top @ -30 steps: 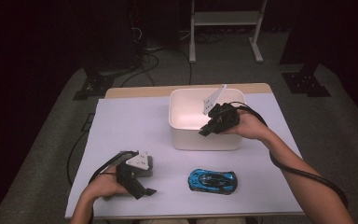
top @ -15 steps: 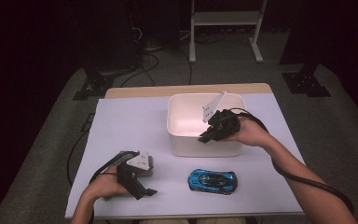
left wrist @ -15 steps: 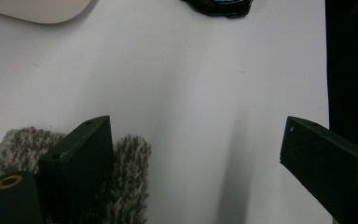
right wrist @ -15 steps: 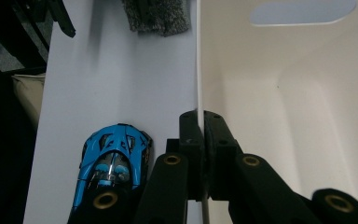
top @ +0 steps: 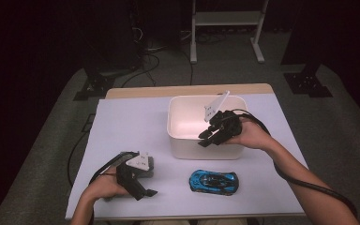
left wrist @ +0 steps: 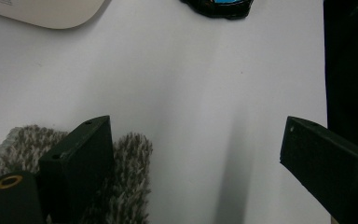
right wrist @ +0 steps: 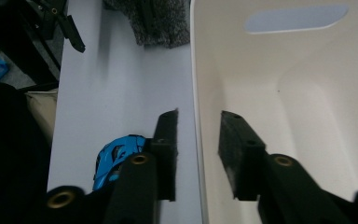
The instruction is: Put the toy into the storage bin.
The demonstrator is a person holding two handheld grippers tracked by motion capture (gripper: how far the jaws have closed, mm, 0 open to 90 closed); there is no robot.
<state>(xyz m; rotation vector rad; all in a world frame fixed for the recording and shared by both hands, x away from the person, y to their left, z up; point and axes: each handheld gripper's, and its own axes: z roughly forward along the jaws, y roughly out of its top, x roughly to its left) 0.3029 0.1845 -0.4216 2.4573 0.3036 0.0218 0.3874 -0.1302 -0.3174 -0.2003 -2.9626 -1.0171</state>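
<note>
Jaws of the right gripper [right wrist: 196, 154] have just been opening astride the white bin's [right wrist: 196, 70] near wall, pads apart from it

Room: dark all round, floor and stands barely lit.
Table [top: 136, 126]: brightly lit from above, evenly pale.
Shadows: soft, short.
Bin [top: 183, 136]: slightly washed out, inner wall glowing.
Gripper views: close jaws soft, grainy.

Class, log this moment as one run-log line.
right gripper: jaws just opening, straddling bin wall | left gripper: open beside cloth | toy car: on table
</note>
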